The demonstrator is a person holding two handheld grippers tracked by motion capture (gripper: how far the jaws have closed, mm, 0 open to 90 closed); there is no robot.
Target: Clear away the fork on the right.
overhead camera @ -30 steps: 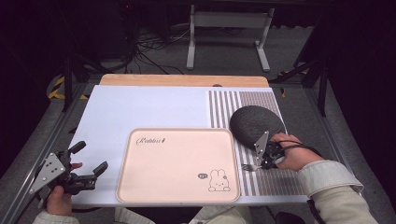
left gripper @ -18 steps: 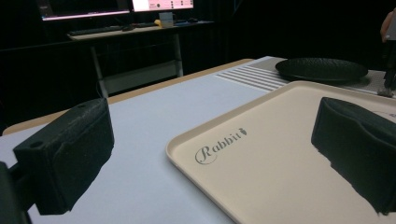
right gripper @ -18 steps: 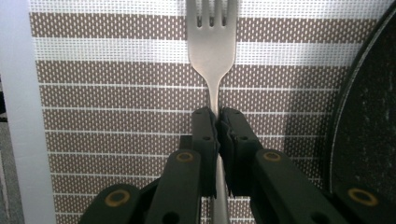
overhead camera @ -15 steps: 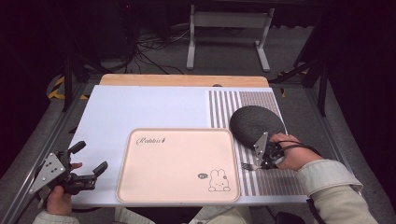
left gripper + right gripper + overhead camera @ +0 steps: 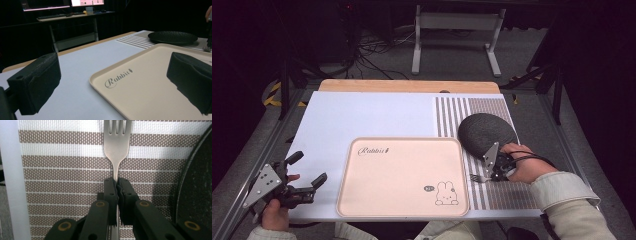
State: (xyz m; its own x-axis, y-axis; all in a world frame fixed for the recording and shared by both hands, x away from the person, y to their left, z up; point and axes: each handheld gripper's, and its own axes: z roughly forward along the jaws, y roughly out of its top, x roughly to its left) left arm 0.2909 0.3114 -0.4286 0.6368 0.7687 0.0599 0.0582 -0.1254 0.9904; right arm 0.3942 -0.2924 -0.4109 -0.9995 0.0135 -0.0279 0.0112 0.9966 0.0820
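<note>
Right gripper (image 5: 116,181) jaws pinch the fork (image 5: 116,147) handle on the striped mat (image 5: 62,170), lift pending; left gripper (image 5: 304,172) jaws spread idle

lab, monitors (image 5: 62,3) on desk (image 5: 75,16), floor cables (image 5: 377,47)

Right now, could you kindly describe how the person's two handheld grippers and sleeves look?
The left gripper is black, with two blocky foam-like pads and a grey three-cornered plate with small holes. The right gripper has black linked jaws with brass-coloured pivot rings, its own grey plate and a black cable looping over the hand. Both sleeves are cream-coloured.
</note>
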